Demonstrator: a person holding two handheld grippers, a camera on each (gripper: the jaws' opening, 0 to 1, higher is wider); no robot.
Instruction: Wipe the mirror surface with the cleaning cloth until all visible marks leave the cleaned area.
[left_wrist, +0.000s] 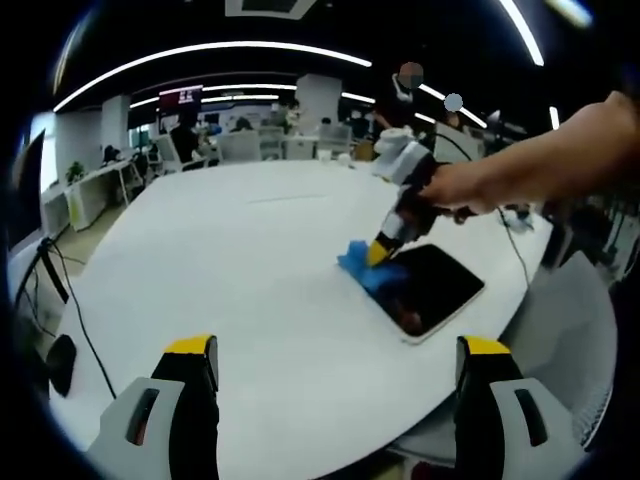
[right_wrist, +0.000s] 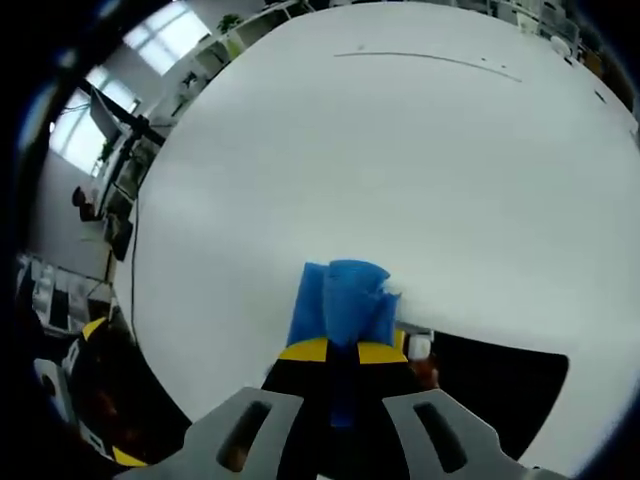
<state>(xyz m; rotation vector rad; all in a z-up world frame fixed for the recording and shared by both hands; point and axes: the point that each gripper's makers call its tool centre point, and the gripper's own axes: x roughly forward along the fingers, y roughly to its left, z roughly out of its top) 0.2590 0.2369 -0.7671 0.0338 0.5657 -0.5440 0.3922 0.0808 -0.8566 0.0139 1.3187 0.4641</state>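
A dark rectangular mirror (left_wrist: 432, 288) with a white frame lies flat on the white table (left_wrist: 250, 250), reflecting the dark ceiling. A blue cleaning cloth (left_wrist: 368, 268) rests on the mirror's near-left corner. My right gripper (left_wrist: 385, 247), held by a hand reaching in from the right, is shut on the cloth and presses it down. In the right gripper view the blue cloth (right_wrist: 340, 305) sticks out between the shut yellow-tipped jaws, with the mirror (right_wrist: 500, 385) at the lower right. My left gripper (left_wrist: 335, 350) hovers open over the table's near edge, holding nothing.
Black cables (left_wrist: 60, 290) hang off the table's left side. Behind the table stand office chairs and desks (left_wrist: 250, 140), with people in the distance. A grey chair (left_wrist: 575, 330) stands at the right, beside the table edge.
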